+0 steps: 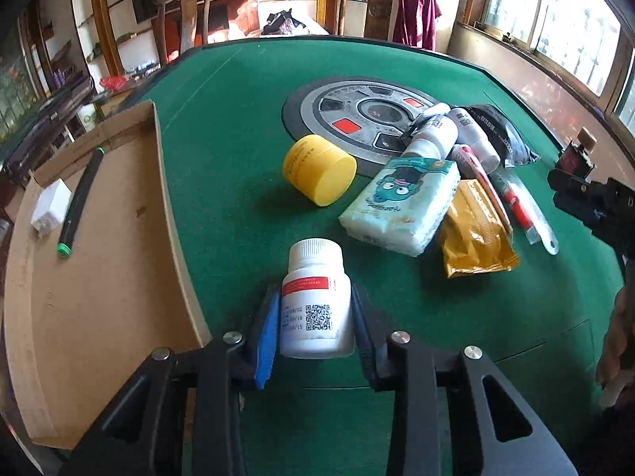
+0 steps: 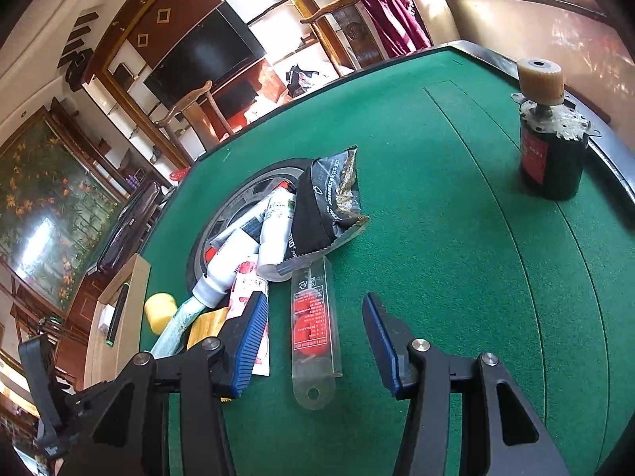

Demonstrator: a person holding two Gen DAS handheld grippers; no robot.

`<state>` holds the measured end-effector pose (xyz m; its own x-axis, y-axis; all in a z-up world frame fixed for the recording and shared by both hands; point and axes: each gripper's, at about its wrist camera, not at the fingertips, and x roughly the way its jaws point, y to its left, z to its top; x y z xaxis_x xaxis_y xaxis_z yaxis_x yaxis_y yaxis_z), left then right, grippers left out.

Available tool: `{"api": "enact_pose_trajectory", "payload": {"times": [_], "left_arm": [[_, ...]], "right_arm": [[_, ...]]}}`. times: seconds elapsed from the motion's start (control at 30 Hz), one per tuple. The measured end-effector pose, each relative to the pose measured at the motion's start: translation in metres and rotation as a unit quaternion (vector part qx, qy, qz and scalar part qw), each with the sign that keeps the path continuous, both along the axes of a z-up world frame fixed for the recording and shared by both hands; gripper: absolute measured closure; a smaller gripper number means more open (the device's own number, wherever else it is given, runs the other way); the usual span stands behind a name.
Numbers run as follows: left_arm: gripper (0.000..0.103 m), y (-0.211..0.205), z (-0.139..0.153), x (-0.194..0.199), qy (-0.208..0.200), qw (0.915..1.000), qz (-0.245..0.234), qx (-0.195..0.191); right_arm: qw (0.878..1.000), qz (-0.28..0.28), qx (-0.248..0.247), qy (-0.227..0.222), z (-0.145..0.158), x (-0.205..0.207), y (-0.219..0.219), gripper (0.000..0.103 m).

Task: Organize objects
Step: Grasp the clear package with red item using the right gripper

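In cardboard tray (image 1: 119, 277): white charger (image 1: 50, 208) & black pen (image 1: 79, 202).

wooden chairs (image 1: 186, 20) | dark TV (image 2: 206, 59) | bright windows (image 1: 555, 12)

At the right edge of the left wrist view, a hand (image 1: 619, 329) is cut off and blurred. The tissue pack (image 1: 401, 206) hides part of the yellow packet (image 1: 474, 238). The bottle (image 1: 315, 301) label's small print is unreadable.

A home living room: wall television (image 2: 202, 61), carved wooden chairs (image 1: 186, 20), a green-felt mahjong desk (image 1: 238, 91).
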<state>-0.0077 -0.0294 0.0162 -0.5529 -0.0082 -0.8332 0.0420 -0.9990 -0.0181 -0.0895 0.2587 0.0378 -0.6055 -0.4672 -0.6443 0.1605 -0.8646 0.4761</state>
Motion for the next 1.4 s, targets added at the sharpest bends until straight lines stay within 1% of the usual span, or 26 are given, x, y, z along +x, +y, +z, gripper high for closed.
{"api": "enact_pose_trajectory", "payload": {"times": [0.07,0.13,0.3,0.37,0.43,0.47,0.53,0.57,0.6,0.63,0.7,0.77,0.8,0.83,0.97,1.07,1.17,1.2,1.3,1.37,1.4], "left_arm": [[0.069,-0.011,0.000,0.004,0.003,1.0000,0.003,0.006],[0.069,-0.022,0.000,0.008,-0.003,0.9999,-0.009,0.011],[0.069,-0.051,0.000,0.019,-0.007,1.0000,-0.001,0.006],[0.067,-0.056,0.000,0.019,-0.011,0.9996,-0.012,0.025],[0.059,-0.054,0.005,0.015,-0.008,0.9987,-0.019,0.047],[0.058,-0.052,0.008,0.015,-0.001,0.9986,-0.021,0.048],[0.058,-0.045,0.012,0.016,0.005,0.9992,-0.026,0.029],[0.058,-0.042,0.012,0.015,0.002,0.9995,-0.028,0.017],[0.063,-0.039,0.009,0.012,-0.005,0.9997,-0.024,0.003],[0.065,-0.039,0.007,0.009,-0.010,0.9998,-0.017,-0.007],[0.065,-0.041,0.002,0.006,-0.015,0.9998,-0.007,-0.009],[0.066,-0.046,-0.004,0.005,-0.022,0.9997,-0.002,0.004],[0.069,-0.047,-0.006,0.007,-0.019,0.9998,-0.004,0.002],[0.070,-0.046,-0.009,0.007,-0.017,0.9998,-0.004,-0.008],[0.070,-0.041,-0.014,0.004,0.007,0.9995,0.004,-0.030],[0.070,-0.040,-0.015,0.003,0.013,0.9993,0.007,-0.033],[0.070,-0.041,-0.015,0.003,0.014,0.9993,0.006,-0.035],[0.070,-0.041,-0.016,0.003,0.014,0.9993,0.006,-0.035],[0.070,-0.041,-0.016,0.003,0.014,0.9993,0.006,-0.035],[0.070,-0.042,-0.015,0.003,0.014,0.9993,0.005,-0.035],[0.070,-0.041,-0.015,0.003,0.015,0.9992,0.004,-0.036]], "right_arm": [[1.000,-0.003,0.001,-0.002,-0.001,-0.001,0.001,0.049],[1.000,-0.003,0.000,-0.005,-0.002,-0.001,0.001,0.049],[1.000,-0.001,0.001,-0.005,-0.003,-0.001,0.000,0.049],[1.000,0.002,0.000,-0.006,-0.003,-0.002,-0.001,0.049],[1.000,0.006,0.002,-0.009,-0.003,-0.003,-0.002,0.049],[1.000,0.006,0.002,-0.009,-0.004,-0.003,-0.002,0.049],[1.000,0.004,0.002,-0.009,-0.004,-0.002,-0.001,0.049],[1.000,0.001,0.001,-0.010,-0.004,-0.003,0.001,0.049],[1.000,0.000,-0.001,-0.011,-0.005,-0.003,0.002,0.049],[1.000,-0.001,-0.003,-0.011,-0.005,-0.003,0.003,0.049],[1.000,-0.002,-0.002,-0.011,-0.004,-0.003,0.004,0.049],[1.000,-0.001,-0.002,-0.011,-0.005,-0.003,0.003,0.049],[1.000,-0.001,-0.001,-0.010,-0.004,-0.004,0.003,0.049],[1.000,0.000,0.001,-0.009,-0.004,-0.004,0.002,0.049],[1.000,0.005,0.004,-0.010,-0.004,-0.004,0.001,0.049],[1.000,0.007,0.009,-0.015,-0.006,-0.005,-0.001,0.049],[0.999,0.020,0.028,-0.018,-0.005,-0.006,-0.012,0.049],[0.999,0.022,0.045,-0.014,-0.003,-0.005,-0.018,0.049],[0.991,0.017,0.129,-0.009,0.001,-0.011,-0.041,0.049],[0.986,0.020,0.164,-0.022,-0.004,-0.020,-0.052,0.049],[0.983,0.024,0.181,-0.030,-0.007,-0.025,-0.058,0.051]]}}
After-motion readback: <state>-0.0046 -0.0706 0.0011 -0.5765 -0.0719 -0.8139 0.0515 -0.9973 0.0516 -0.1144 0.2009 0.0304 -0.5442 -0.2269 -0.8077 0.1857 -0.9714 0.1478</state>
